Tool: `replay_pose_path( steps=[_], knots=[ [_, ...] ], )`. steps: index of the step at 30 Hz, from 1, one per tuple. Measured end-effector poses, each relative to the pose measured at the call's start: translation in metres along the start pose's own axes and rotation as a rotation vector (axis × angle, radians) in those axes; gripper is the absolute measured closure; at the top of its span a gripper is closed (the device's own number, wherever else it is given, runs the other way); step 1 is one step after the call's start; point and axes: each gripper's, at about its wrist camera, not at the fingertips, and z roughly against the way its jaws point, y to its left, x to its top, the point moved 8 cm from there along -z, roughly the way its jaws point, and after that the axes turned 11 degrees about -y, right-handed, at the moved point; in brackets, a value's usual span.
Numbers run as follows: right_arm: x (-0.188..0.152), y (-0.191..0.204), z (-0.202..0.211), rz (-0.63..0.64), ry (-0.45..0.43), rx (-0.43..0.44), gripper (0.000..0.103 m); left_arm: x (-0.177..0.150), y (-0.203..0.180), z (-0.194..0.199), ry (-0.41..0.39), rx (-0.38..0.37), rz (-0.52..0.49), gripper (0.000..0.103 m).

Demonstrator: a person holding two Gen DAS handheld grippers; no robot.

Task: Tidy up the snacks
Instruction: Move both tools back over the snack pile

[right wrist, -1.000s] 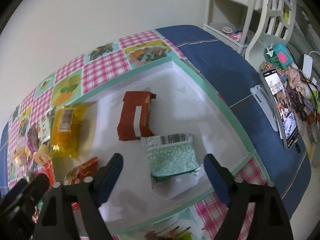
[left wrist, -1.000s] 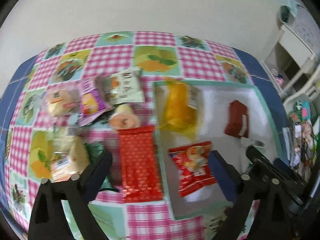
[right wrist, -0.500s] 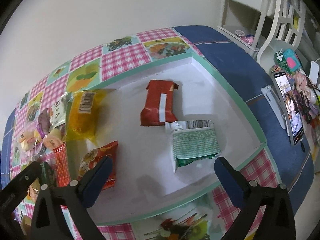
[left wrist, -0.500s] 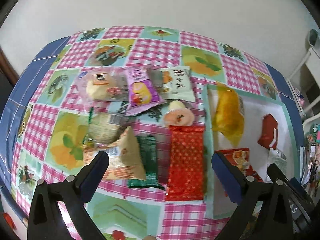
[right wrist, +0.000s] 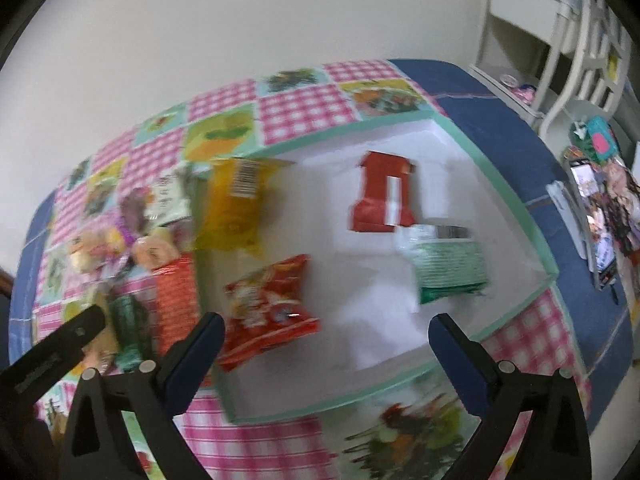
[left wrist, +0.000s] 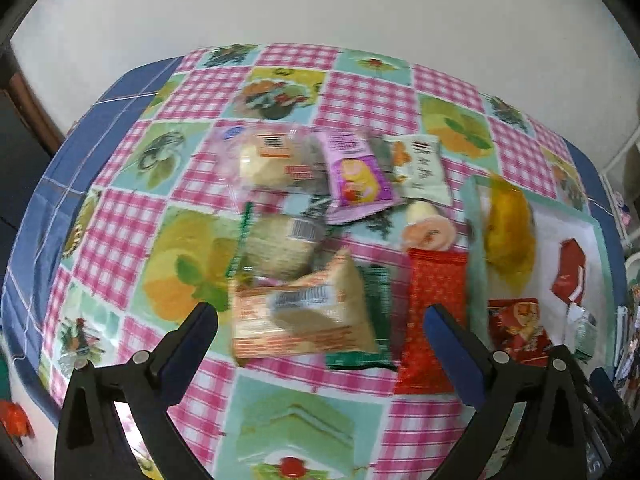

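My left gripper (left wrist: 320,322) hangs open and empty above a heap of snack packets on the checked tablecloth: a tan packet (left wrist: 304,316), a dark green one (left wrist: 374,320), a long red one (left wrist: 434,320), a purple one (left wrist: 356,176) and a clear bun bag (left wrist: 268,160). The white box with a mint rim (right wrist: 516,204) holds a yellow bag (right wrist: 236,204), a dark red packet (right wrist: 384,196), a green-and-white packet (right wrist: 448,260) and a red chip bag (right wrist: 268,304). My right gripper (right wrist: 326,330) is open and empty above the box's near side.
The table's blue border (left wrist: 60,160) runs round the cloth, with a wall close behind. A phone on a stand (right wrist: 592,216) and small clutter sit at the table's right end. White furniture (right wrist: 540,20) stands beyond it. The left gripper's arm (right wrist: 52,352) shows low left in the right wrist view.
The left gripper has swung left, from over the box's edge to over the snack heap. The right gripper has opened wider and shifted left, away from the green-and-white packet.
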Motion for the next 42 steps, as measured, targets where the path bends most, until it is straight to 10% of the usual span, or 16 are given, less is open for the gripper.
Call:
replay_pose_path(
  steps=[22,42],
  knots=[
    [-0.018,0.105,0.014,0.147,0.041,0.169,0.000,0.002,0.102,0.002,-0.010,0.086,0.229,0.001],
    [-0.004,0.118,-0.019,0.182,0.084,0.080,0.000,0.012,0.073,-0.028,0.035,-0.041,0.234,0.001]
  ],
)
